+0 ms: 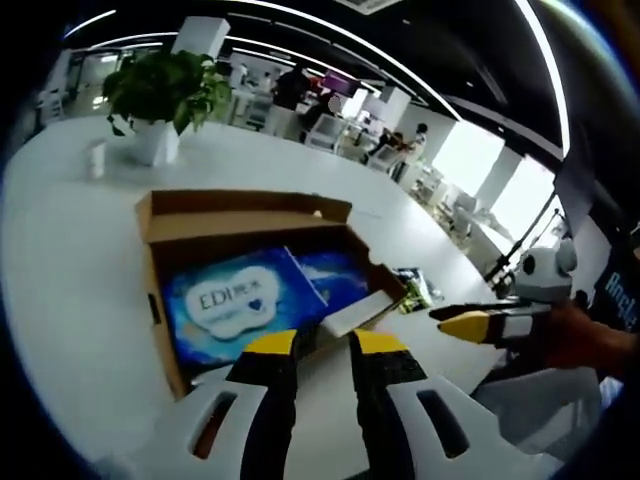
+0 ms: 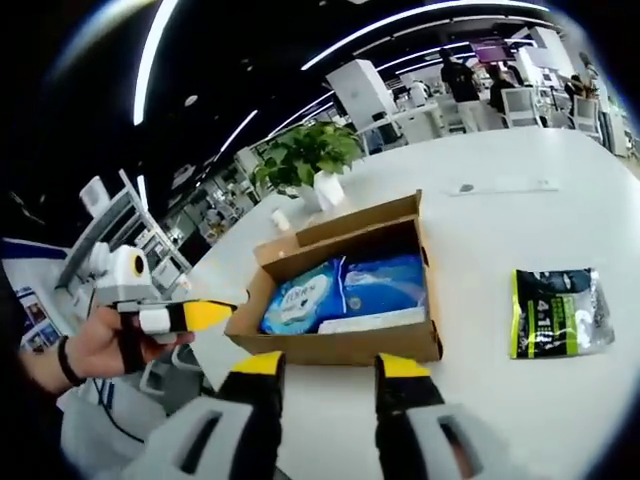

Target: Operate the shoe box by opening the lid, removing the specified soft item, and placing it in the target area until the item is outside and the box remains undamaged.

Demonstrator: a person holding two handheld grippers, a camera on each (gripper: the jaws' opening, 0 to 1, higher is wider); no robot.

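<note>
the wide white counter (image 2: 520, 190) carries everything. on it stands the shoe box (image 2: 345, 348), a plain brown cardboard carton with its lid already swung open, the flap (image 1: 240, 208) standing up at the far edge in the left gripper view. its walls look straight and untorn from both sides.

inside the box lie two soft blue packs side by side. the larger pack (image 1: 240, 298) is glossy blue with a white cloud-shaped label printed "edi" and a small heart; the second blue pack (image 1: 335, 272) sits just beside it, towards the right wall in the left gripper view. a pale flat strip (image 1: 355, 312) rests across the near end of the box, touching the packs.

a potted plant (image 1: 165, 95) in a white pot stands on the counter beyond the box. a dark green and black packet (image 2: 555, 310) lies flat on the counter, apart from the box.

the left hand-held gripper (image 1: 322, 350) hovers at the near edge of the box, its yellow-tipped jaws spread, gripping nothing. the right hand-held gripper (image 2: 330, 368) faces the box's near wall, jaws likewise spread and empty.
</note>
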